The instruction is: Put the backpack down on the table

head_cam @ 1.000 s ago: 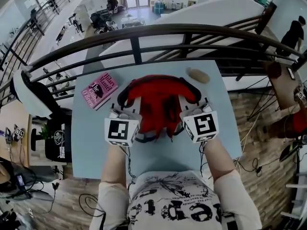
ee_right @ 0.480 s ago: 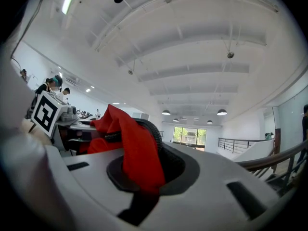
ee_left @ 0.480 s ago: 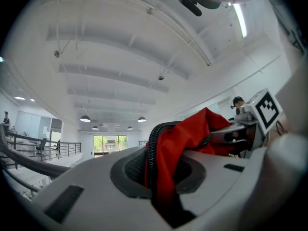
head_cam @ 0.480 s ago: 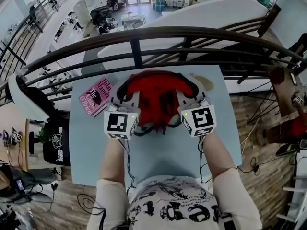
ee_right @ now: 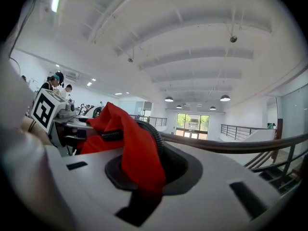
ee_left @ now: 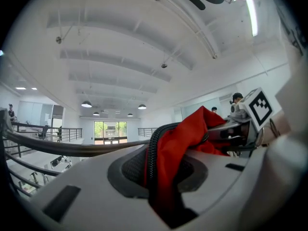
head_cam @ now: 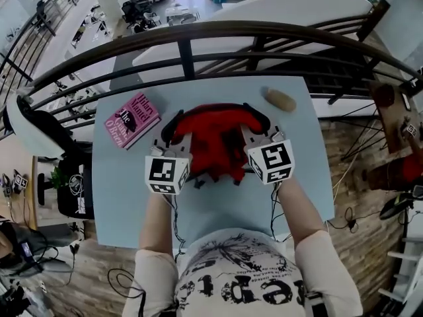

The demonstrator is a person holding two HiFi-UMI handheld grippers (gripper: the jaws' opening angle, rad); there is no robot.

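The red backpack (head_cam: pixel 215 140) with black padded straps lies on the light blue table (head_cam: pixel 132 203), between my two grippers. My left gripper (head_cam: pixel 173 144) holds its left side, where red fabric (ee_left: pixel 178 148) and a black strap fill the gap of the left gripper (ee_left: pixel 163 177). My right gripper (head_cam: pixel 255 139) holds the right side, and red fabric (ee_right: pixel 137 153) is bunched between the jaws of the right gripper (ee_right: pixel 144 179). Both pairs of jaws have just been opening a little, with the fabric still between them.
A pink book (head_cam: pixel 132 120) lies at the table's far left. A brown oval lump (head_cam: pixel 281 100) sits at the far right corner. A dark metal railing (head_cam: pixel 185 38) runs just beyond the table, with a drop to a lower floor behind it.
Both grippers have come down with the backpack, which now sits low and flatter on the table. The brown lump, partly covered half a second ago, shows fully again.
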